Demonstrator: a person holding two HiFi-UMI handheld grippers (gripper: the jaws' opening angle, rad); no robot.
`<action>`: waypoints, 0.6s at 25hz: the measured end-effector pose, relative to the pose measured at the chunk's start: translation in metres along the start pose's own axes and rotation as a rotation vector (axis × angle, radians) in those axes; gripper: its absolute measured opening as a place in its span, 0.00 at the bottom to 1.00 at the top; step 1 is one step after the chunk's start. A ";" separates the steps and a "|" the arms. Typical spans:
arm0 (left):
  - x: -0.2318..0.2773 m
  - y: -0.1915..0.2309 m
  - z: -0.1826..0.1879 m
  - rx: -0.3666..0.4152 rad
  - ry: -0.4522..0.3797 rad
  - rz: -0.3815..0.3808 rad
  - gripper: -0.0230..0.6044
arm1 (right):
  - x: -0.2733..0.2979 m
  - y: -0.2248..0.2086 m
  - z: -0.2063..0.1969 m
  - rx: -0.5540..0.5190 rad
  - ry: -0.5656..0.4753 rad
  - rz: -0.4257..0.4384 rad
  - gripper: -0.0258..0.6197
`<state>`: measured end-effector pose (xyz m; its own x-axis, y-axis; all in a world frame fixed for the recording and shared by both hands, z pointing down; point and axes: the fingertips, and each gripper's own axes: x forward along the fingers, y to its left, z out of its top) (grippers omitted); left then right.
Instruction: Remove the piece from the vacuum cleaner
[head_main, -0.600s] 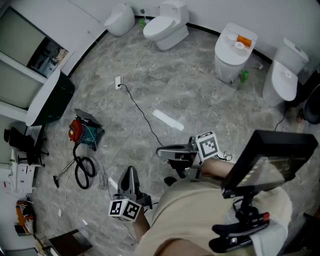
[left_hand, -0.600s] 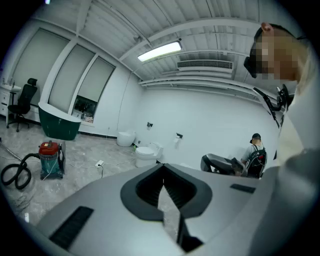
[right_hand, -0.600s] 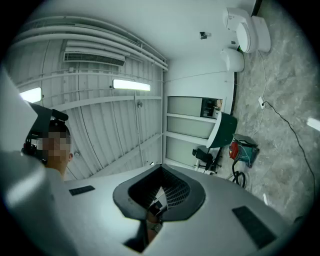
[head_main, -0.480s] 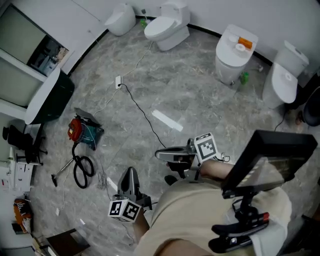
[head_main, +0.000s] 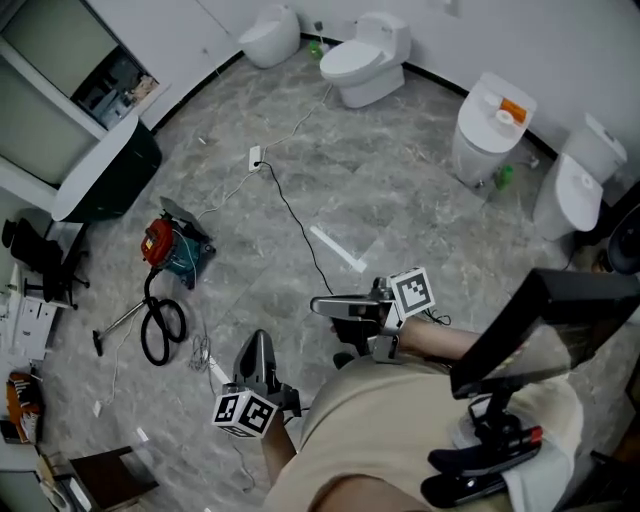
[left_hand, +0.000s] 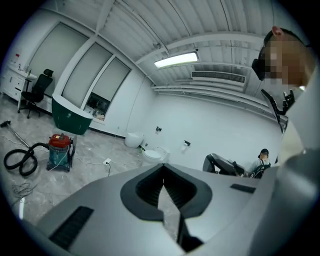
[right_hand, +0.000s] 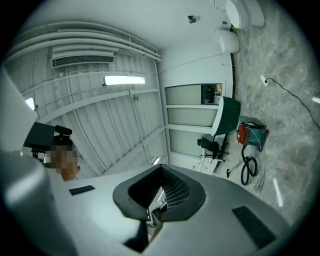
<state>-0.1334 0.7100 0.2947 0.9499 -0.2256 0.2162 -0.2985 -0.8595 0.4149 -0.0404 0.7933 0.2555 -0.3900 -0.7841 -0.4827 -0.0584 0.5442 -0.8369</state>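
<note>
The vacuum cleaner, red on top with a teal body, stands on the grey floor at the left, well away from both grippers. Its black hose loops toward me and ends in a thin wand. My left gripper hangs near my body, shut and holding nothing. My right gripper points left at waist height, also shut and holding nothing. The left gripper view shows the left gripper with the vacuum cleaner far off at the left. The right gripper view shows the right gripper with the vacuum cleaner at the right.
A black cable runs from a white power strip across the floor toward me. A white strip lies on the floor. Several toilets line the far wall. A green tub and an office chair stand at the left.
The head view has shifted, so the floor things sit a little further right and lower. Both grippers stay shut in about the same place.
</note>
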 end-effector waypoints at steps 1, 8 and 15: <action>-0.003 0.005 0.001 -0.003 -0.002 -0.003 0.04 | 0.008 -0.002 -0.004 0.001 0.008 -0.003 0.04; -0.023 0.025 0.021 0.069 -0.017 -0.080 0.04 | 0.073 -0.020 -0.034 0.003 0.084 0.001 0.04; -0.045 0.035 0.016 0.041 -0.009 -0.108 0.04 | 0.099 -0.028 -0.057 0.090 0.152 0.017 0.04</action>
<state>-0.1855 0.6824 0.2854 0.9772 -0.1346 0.1643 -0.1905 -0.8971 0.3986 -0.1293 0.7173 0.2462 -0.5252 -0.7169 -0.4584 0.0293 0.5232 -0.8517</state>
